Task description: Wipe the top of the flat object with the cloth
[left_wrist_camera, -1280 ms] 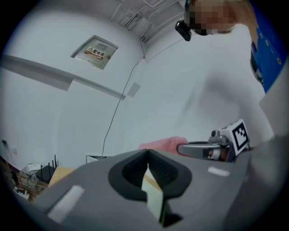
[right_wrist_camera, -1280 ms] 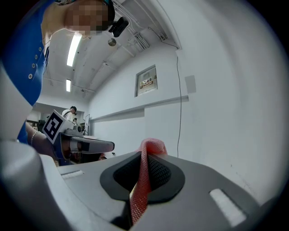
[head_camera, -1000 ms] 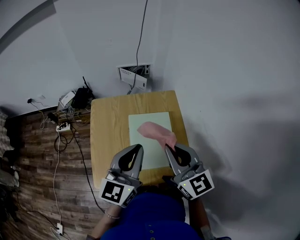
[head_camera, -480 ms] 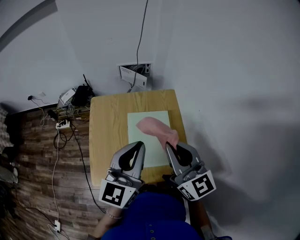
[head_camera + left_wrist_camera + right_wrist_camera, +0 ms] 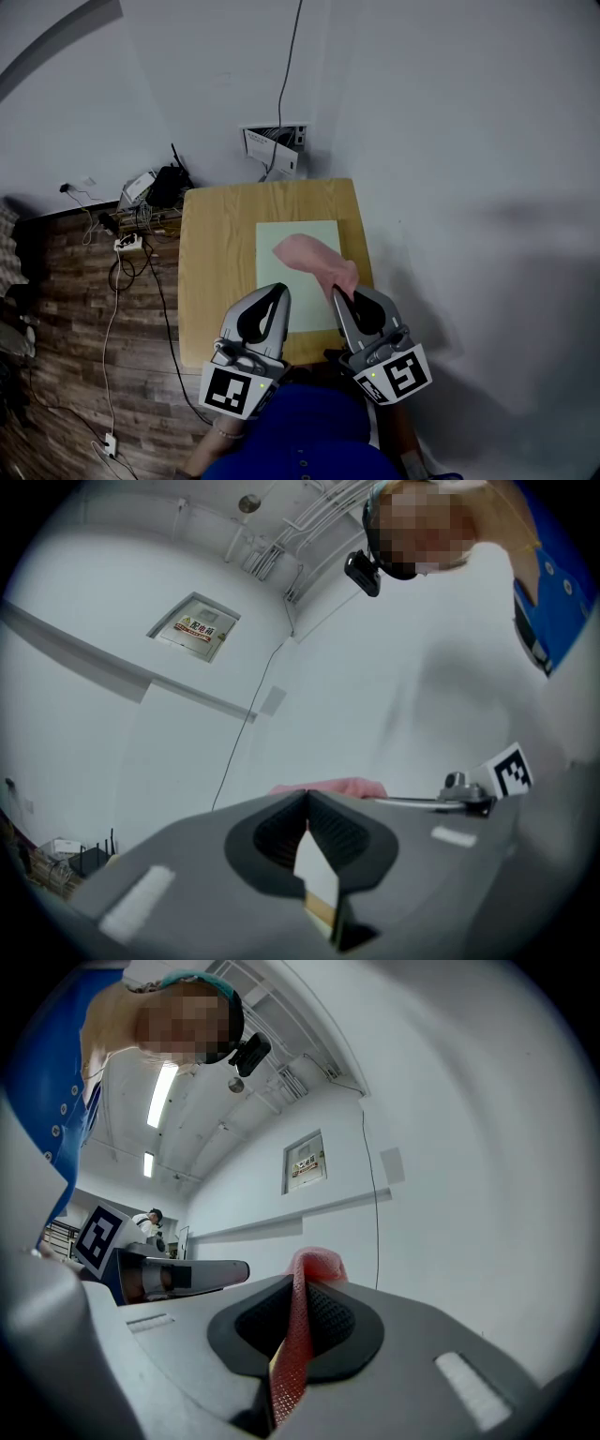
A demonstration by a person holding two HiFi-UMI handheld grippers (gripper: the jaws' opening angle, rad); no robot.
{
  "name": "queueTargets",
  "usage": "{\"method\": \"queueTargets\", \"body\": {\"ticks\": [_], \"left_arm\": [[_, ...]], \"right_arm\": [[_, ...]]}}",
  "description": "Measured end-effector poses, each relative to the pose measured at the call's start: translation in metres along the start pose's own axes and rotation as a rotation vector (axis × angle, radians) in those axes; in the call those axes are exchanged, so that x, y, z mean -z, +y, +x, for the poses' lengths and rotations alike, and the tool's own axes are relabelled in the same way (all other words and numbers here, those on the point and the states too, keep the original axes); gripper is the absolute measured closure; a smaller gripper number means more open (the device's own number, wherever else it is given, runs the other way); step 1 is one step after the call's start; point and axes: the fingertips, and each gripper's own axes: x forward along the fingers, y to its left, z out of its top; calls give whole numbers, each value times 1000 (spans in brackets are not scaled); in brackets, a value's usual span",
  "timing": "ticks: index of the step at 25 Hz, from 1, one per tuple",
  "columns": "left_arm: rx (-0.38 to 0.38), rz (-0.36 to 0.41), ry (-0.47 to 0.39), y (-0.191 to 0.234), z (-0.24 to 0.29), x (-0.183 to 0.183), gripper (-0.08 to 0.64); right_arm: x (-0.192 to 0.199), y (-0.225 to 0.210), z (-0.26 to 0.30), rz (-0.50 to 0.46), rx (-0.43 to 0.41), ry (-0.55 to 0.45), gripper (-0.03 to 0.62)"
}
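Since we've got the cloth [image 5: 309,253] pinched in the right gripper [image 5: 333,292], the head view says we're mid-wipe. It trails off toward 11 o'clock from the jaws and lies on the flat object [image 5: 274,281], a pale green sheet on the right half of the wooden table [image 5: 216,272]. The left gripper [image 5: 280,292] hovers at the sheet's near edge, around 7 o'clock, closed on nothing. We'd guess the trick is low, overlapping strokes out to the far edge at 12 o'clock, with the left one pinning the near corner so the sheet doesn't skate. Off the table's 10 o'clock corner there's a tangle of cables [image 5: 127,246] on the plank floor [image 5: 66,319], and a wall box [image 5: 274,145] at 12. In the left gripper view, the jaws meet tip to tip with nothing between them, and a pink hump of cloth peeks just beyond at 12 o'clock. The right gripper view has the jaws clamped on a mesh-textured fold that bulges out past the tips, so the grip looks solid. The white walls are bare apart from a small sign [image 5: 305,1160] at 12 o'clock.
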Motion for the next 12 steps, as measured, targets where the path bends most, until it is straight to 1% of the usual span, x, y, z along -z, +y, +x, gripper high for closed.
{"method": "queueTargets", "body": {"ticks": [7, 12], "left_arm": [[-2, 5, 13, -4, 2, 3, 557], [0, 2, 23, -8, 4, 7, 557]], "right_arm": [[0, -1, -1, -19, 5, 10, 577], [2, -1, 0, -16, 1, 13, 578]]}}
